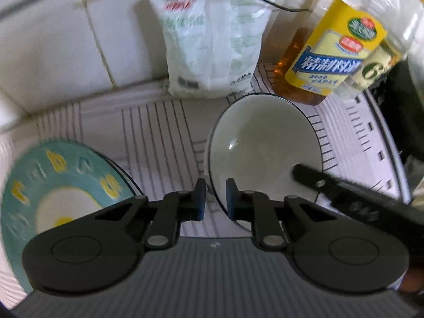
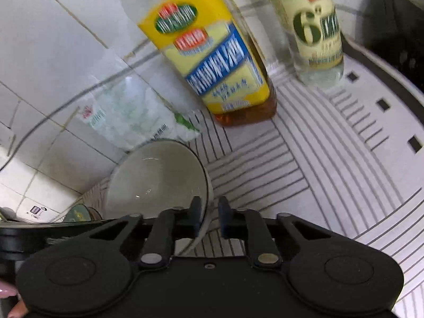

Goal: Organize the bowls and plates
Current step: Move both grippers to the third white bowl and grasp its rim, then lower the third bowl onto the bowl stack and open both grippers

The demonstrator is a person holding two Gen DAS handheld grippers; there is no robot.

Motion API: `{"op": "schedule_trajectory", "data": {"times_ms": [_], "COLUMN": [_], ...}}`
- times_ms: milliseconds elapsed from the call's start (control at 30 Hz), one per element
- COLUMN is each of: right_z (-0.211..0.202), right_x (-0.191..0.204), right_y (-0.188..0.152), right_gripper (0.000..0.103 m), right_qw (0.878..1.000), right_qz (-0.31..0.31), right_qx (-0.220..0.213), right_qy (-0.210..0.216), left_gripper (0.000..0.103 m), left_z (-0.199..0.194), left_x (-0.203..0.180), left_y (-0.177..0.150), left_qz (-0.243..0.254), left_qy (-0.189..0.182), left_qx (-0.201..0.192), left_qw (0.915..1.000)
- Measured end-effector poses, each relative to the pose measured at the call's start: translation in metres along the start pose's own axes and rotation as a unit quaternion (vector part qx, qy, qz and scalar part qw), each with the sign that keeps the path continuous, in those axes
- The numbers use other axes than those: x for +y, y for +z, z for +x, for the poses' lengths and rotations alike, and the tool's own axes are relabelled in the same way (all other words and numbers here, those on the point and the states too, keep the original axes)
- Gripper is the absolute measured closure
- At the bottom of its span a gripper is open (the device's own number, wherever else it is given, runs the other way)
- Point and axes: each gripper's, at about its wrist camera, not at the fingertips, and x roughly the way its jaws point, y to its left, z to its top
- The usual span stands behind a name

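A white bowl with a dark rim (image 1: 262, 143) sits on the white slatted rack tray (image 1: 159, 132). My left gripper (image 1: 216, 200) has its jaws astride the bowl's near-left rim, a gap still showing between pads and rim. My right gripper (image 2: 209, 218) straddles the bowl's (image 2: 156, 175) right rim the same way; one of its fingers (image 1: 331, 182) shows in the left wrist view over the bowl's right side. A teal plate with yellow letters and a fried-egg picture (image 1: 61, 198) lies at the left of the tray.
A white bag (image 1: 209, 42), a yellow-labelled bottle of amber liquid (image 1: 328, 53) and a clear bottle with a pale label (image 2: 315, 26) stand at the back of the tray against white wall tiles (image 1: 47, 53). The tray's raised dark-edged rim (image 2: 392, 79) runs along the right.
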Motion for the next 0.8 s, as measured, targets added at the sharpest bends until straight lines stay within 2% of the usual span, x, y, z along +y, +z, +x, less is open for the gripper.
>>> {"op": "schedule_trajectory", "data": {"times_ms": [67, 167, 333, 467, 667, 800], "right_z": [0.001, -0.009, -0.044, -0.074, -0.115, -0.138], "right_x": [0.000, 0.000, 0.006, 0.018, 0.029, 0.039], "right_y": [-0.001, -0.002, -0.003, -0.009, -0.019, -0.031], "right_gripper": [0.092, 0.092, 0.092, 0.091, 0.090, 0.089], "right_qw": [1.000, 1.000, 0.999, 0.998, 0.995, 0.991], "right_qz": [0.000, 0.000, -0.018, -0.040, -0.067, -0.106], "right_qx": [-0.003, -0.007, -0.022, -0.031, -0.039, -0.041], "right_qy": [-0.002, 0.009, 0.025, 0.036, 0.062, 0.072], "left_gripper": [0.090, 0.090, 0.090, 0.090, 0.089, 0.089], "left_z": [-0.001, -0.009, -0.038, -0.065, -0.112, -0.136], "left_x": [0.000, -0.004, -0.008, -0.014, -0.014, -0.015], "left_y": [-0.001, -0.006, -0.017, -0.030, -0.055, -0.076], "left_qz": [-0.015, -0.008, -0.015, -0.015, -0.039, -0.051], "left_qy": [-0.004, -0.003, -0.028, -0.025, -0.045, -0.046], "left_qx": [0.000, 0.002, 0.001, -0.003, -0.028, -0.043], "left_qw": [0.9999, 1.0000, 0.9995, 0.9996, 0.9979, 0.9967]}}
